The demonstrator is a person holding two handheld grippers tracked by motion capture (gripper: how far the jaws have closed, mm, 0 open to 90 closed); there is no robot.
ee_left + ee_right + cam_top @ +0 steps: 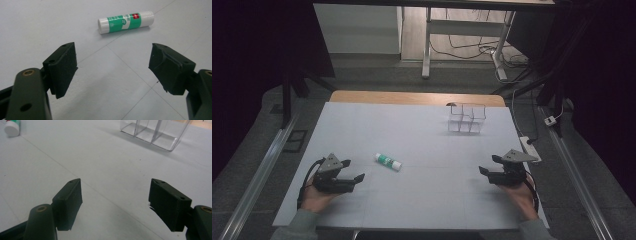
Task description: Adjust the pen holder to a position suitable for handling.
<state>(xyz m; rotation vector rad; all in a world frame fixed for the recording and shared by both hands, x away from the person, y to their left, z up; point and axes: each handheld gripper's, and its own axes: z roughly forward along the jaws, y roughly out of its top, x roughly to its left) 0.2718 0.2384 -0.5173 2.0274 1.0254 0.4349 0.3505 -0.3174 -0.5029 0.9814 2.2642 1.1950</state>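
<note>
A white and green glue stick (388, 161) lies on its side on the white table cover (427, 200), left of the middle. In the left gripper view the glue stick (125, 21) rests a short way beyond my left gripper (112, 67), whose jaws stand wide apart with nothing between them. My left gripper (353, 170) sits low at the front left, pointing right. At the front right, my right gripper (488, 165) points left; in its own view this gripper (115, 200) is open and empty. A clear plastic box with compartments (467, 119) stands at the back right.
A white power strip (530, 147) lies off the table's right edge. A bare wooden strip (412, 97) runs along the table's far edge. Beyond it are desk legs (426, 45) and floor cables. The clear box (155, 132) and the glue stick's cap (11, 127) lie ahead of the right gripper.
</note>
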